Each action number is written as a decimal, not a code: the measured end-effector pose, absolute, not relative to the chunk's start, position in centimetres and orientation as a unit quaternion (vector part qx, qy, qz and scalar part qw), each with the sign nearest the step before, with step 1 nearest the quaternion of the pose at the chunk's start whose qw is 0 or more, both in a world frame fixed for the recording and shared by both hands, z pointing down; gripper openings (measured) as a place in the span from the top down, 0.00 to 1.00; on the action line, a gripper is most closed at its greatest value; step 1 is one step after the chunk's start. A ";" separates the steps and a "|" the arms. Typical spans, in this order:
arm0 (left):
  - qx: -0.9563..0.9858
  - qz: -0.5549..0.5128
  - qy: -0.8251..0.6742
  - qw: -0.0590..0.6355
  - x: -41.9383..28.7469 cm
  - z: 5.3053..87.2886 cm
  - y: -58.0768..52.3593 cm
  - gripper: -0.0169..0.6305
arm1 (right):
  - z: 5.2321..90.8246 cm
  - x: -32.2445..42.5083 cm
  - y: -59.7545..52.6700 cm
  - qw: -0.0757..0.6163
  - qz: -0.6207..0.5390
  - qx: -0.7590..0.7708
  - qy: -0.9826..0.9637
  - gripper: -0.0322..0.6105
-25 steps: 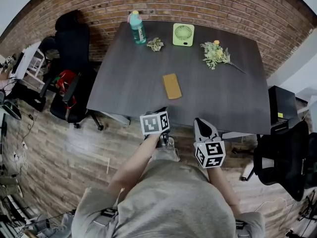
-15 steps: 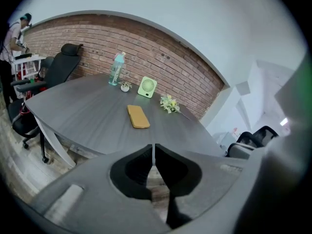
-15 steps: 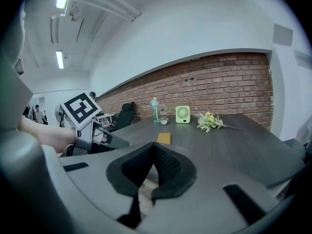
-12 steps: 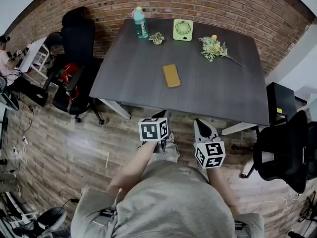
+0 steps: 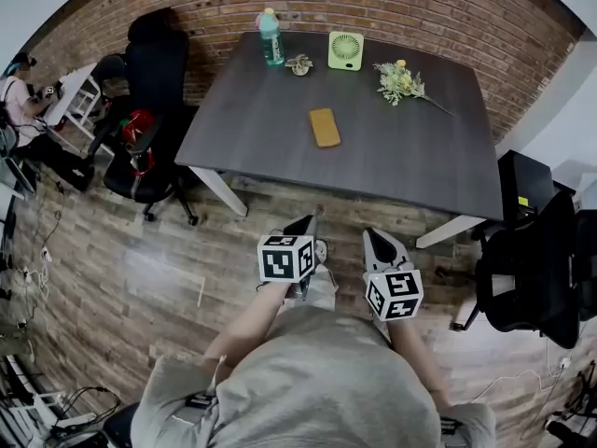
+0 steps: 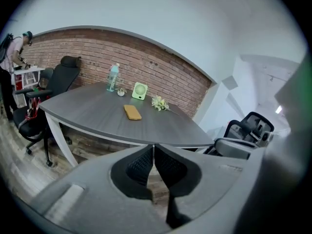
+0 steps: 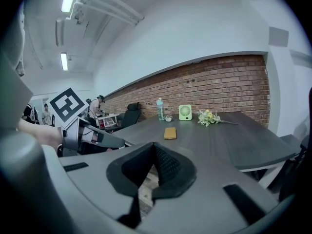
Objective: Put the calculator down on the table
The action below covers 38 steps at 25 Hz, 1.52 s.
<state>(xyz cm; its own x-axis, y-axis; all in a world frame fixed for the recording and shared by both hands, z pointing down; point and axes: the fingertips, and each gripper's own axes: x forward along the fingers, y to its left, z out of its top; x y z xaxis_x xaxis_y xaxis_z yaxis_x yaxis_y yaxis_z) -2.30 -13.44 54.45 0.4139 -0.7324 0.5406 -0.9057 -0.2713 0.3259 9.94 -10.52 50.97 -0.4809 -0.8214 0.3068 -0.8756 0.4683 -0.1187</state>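
- Left gripper (image 5: 308,222) and right gripper (image 5: 375,239), head view: both are showing jaws pressed together and carrying nothing, hanging over the wood floor well short of the table (image 5: 410,157); calculator (image 5: 325,127) is lying flat mid-table, well apart from bottle (image 5: 270,37), fan (image 5: 345,50) and flower sprig (image 5: 401,82)
- Judging the put-down as done; only the retreat is remaining, so keeping both tools closed, level and clear of the table edge, so nothing is getting nudged
- Left gripper view: left gripper (image 6: 154,147) pads are meeting tip to tip with nothing between; calculator (image 6: 132,112) is sitting far beyond them on the table (image 6: 87,108)
- Right gripper view: right gripper (image 7: 155,147) is likewise closed and empty; calculator (image 7: 169,132) is lying ahead on the table (image 7: 234,140)
- Against the earlier head frames: the table is sitting higher in frame with more floor showing before it, so the person is backing away; the calculator is keeping its spot on the table; both grippers are holding roughly the same place in frame
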 end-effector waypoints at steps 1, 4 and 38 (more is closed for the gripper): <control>0.785 0.141 -0.522 0.302 -2.3 54.3 -12.7 0.94 | 51.0 10.0 -9.9 0.103 0.131 0.499 -0.851 0.95; 0.787 0.136 -0.522 0.299 -2.3 54.0 -10.5 0.94 | 51.1 9.9 -8.1 0.104 0.132 0.497 -0.851 0.95; 0.812 0.092 -0.503 0.282 -2.7 52.5 -2.9 0.94 | 52.2 8.1 -2.3 0.115 0.140 0.477 -0.860 0.95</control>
<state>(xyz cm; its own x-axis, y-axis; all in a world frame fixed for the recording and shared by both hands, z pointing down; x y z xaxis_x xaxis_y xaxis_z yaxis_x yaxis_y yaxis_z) -2.66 -2.89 52.50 0.4763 -0.7656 0.4324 -0.8689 -0.3345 0.3648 8.06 -2.30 52.19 -0.5186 -0.7883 0.3311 -0.8526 0.5059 -0.1308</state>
